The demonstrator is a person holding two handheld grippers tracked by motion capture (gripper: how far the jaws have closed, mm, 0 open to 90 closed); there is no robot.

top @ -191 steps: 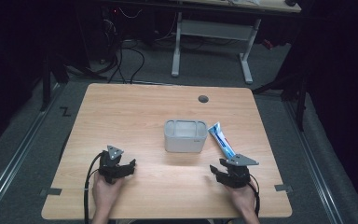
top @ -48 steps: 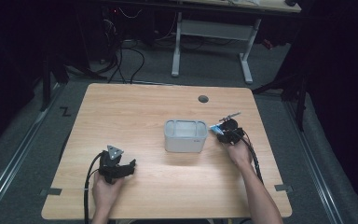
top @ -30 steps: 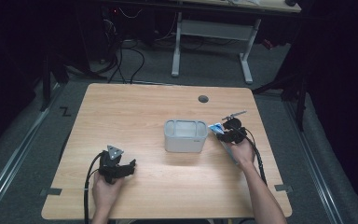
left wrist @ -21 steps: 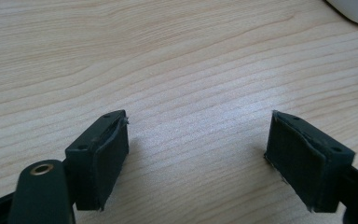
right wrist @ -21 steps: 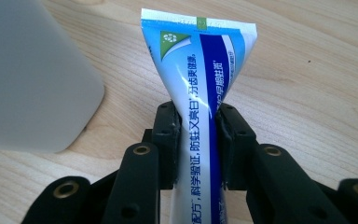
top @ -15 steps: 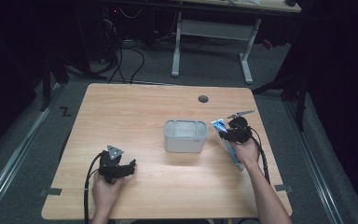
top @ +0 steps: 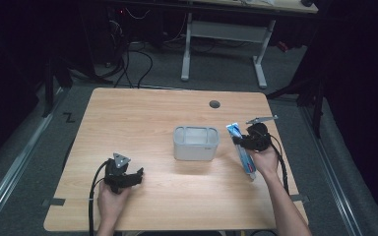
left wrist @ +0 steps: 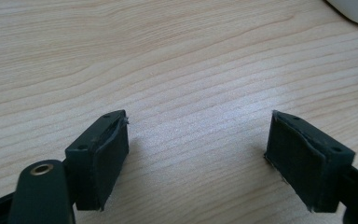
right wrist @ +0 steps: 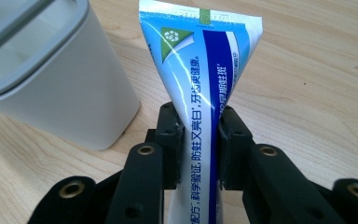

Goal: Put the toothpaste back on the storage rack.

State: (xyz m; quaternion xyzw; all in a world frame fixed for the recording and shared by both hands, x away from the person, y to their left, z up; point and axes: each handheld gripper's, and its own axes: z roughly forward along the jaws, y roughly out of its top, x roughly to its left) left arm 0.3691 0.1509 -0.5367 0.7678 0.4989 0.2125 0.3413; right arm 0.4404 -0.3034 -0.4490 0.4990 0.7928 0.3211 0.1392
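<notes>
Second desk (top: 226, 30), floor cables (top: 128, 54)

Chinese print on the toothpaste tube

The toothpaste tube (right wrist: 205, 93), pinched between the right gripper (right wrist: 200, 140) jaws, carries white Chinese characters down its dark blue stripe; above them sits a green triangular emblem.

High view: fixed above, looks forward and down on the whole worktop (top: 152, 113).
Left tool view: close, low over bare wood.
Right tool view: close, shares the grey container (right wrist: 51, 79) with the high view.
</notes>
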